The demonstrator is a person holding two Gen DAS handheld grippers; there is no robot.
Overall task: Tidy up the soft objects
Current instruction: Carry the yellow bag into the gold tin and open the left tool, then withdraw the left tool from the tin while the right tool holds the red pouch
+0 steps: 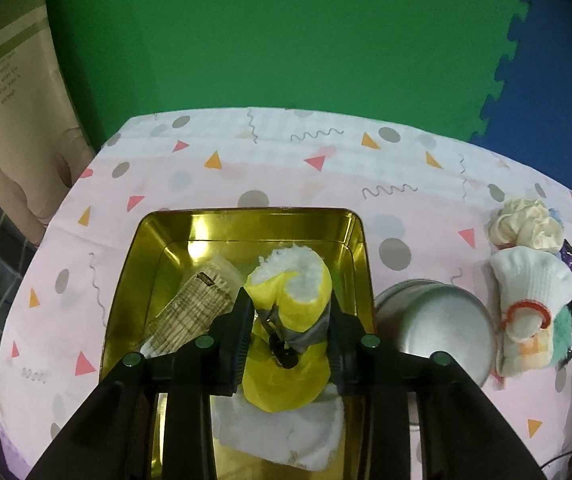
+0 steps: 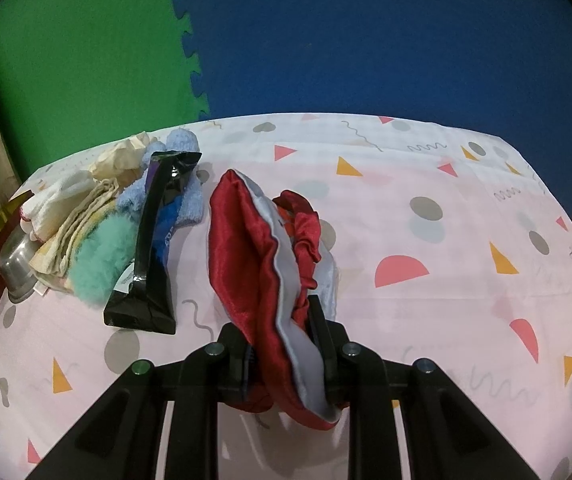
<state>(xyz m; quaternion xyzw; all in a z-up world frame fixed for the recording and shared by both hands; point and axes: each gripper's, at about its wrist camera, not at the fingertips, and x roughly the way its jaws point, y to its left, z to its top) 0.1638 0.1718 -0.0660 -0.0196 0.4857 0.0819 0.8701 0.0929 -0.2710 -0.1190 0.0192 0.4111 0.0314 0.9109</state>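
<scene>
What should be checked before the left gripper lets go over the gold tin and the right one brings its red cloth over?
1. Yellow toy over the gold tin, not the tablecloth: ok.
2. Left gripper clear of the toy: cannot tell; the fingers flank it closely and pad contact is hidden.
3. Room left in the tin: not ok to assume; a white cloth and a paper packet already lie inside.
4. Right gripper firmly holding the red cloth: ok, clamped on its near end.
5. Metal bowl beside the tin out of the path: cannot tell.
6. Sock pile left to sort: not ok, outside the tin.
</scene>
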